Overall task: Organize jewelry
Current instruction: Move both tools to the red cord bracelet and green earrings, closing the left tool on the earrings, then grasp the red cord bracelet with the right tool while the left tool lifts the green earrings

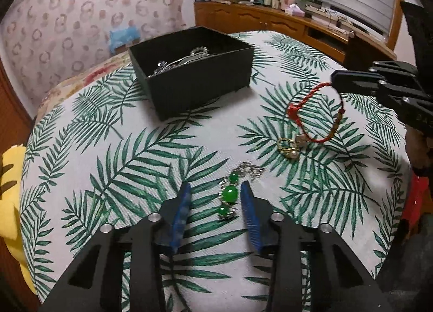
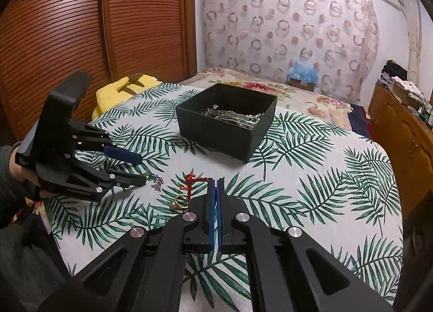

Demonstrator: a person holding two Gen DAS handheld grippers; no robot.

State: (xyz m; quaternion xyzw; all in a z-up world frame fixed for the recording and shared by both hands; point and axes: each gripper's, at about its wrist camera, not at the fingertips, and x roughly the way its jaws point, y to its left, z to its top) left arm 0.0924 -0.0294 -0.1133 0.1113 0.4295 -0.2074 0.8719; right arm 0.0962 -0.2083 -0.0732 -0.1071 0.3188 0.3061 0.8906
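A green-stone bracelet (image 1: 228, 192) with a silver chain lies on the leaf-print cloth (image 1: 108, 149). My left gripper (image 1: 215, 187) straddles it. The blue pads (image 1: 247, 203) stand apart and do not press on it, so the gripper is open. My right gripper (image 2: 216, 180) is shut on a red cord bracelet (image 1: 293, 108), whose lower end trails to the cloth beside a gold ring (image 1: 288, 146). The right wrist view shows the left gripper (image 2: 142, 170), the red cord (image 2: 190, 179) and the ring (image 2: 180, 202). A black box (image 1: 189, 87) farther back holds silver jewellery.
The black box (image 2: 224, 138) stands mid-cloth, open at the top. A yellow plush (image 1: 10, 198) sits at the cloth's left edge. A floral bedcover (image 2: 297, 90) lies behind, a wooden dresser (image 1: 270, 19) to the right and a slatted wardrobe (image 2: 81, 27) to the left.
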